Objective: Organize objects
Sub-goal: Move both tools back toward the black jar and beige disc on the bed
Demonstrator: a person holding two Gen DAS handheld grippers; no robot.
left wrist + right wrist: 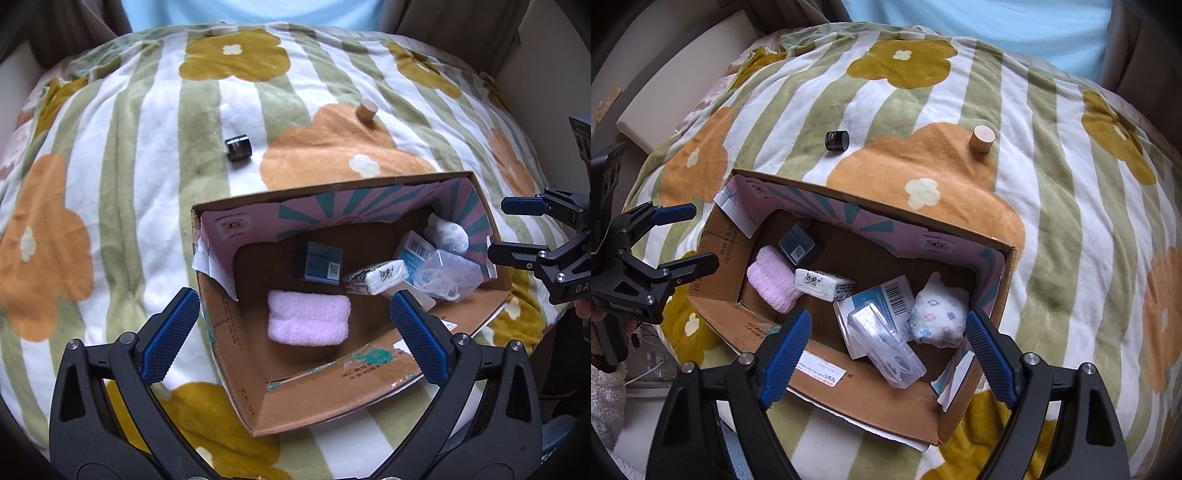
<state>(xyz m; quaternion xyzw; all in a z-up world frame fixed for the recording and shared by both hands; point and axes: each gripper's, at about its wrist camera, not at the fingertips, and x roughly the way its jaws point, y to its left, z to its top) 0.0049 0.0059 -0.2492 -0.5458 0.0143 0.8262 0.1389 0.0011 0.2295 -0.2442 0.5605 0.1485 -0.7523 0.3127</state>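
An open cardboard box (236,347) (871,402) sits on a flowered blanket. Inside lie a pink towel (308,317) (772,282), a dark blue box (320,263) (798,245), a tissue pack (375,281) (825,283), a white-blue carton (412,254) (882,299), a clear plastic case (448,275) (890,345) and a rolled flower-print cloth (445,234) (938,314). A black jar (238,148) (836,140) and a wooden cylinder (365,112) (981,139) lie on the blanket beyond the box. My left gripper (295,336) (690,236) is open and empty over the box's left side. My right gripper (888,354) (506,229) is open and empty over its right side.
The blanket (129,184) (1071,221) covers a rounded bed surface. A cream wall or headboard panel (672,85) runs along the left in the right wrist view. Brown curtains and a light blue window area (251,11) lie behind.
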